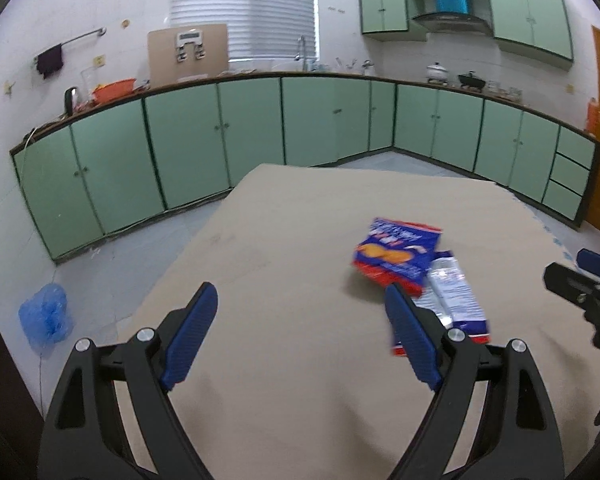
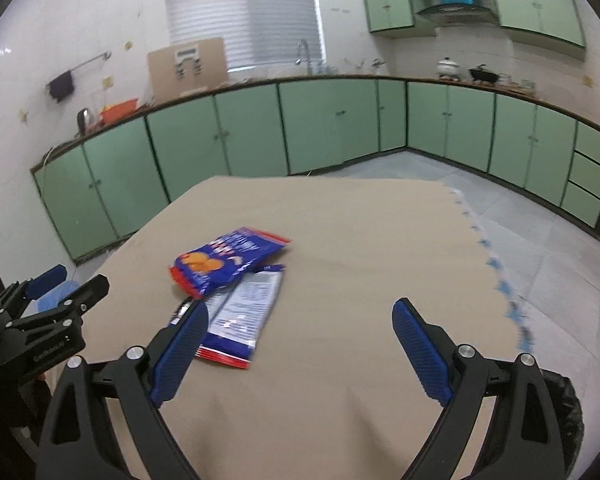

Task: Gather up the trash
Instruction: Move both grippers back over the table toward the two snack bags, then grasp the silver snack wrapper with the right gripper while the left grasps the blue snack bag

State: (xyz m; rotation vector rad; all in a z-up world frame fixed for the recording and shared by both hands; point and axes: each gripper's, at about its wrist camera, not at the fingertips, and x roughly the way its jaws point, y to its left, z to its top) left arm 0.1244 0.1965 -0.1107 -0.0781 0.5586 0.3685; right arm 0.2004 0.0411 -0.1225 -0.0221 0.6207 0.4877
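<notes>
Both grippers, left [image 1: 300, 312] and right [image 2: 296, 332], spread wide and empty; snack bag [image 2: 226, 260] overlaps silver wrapper [image 2: 242, 310] on table [image 2: 360, 240] at right view's 10 o'clock; probably light, crinkly, slippery film, so pinch an edge.

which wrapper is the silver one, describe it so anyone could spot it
Look at the tan mat on the kitchen floor. Two wrappers lie together there; the silver wrapper is the long flat one, partly tucked under the blue and red snack bag, pale where the bag shows orange snacks.
</notes>
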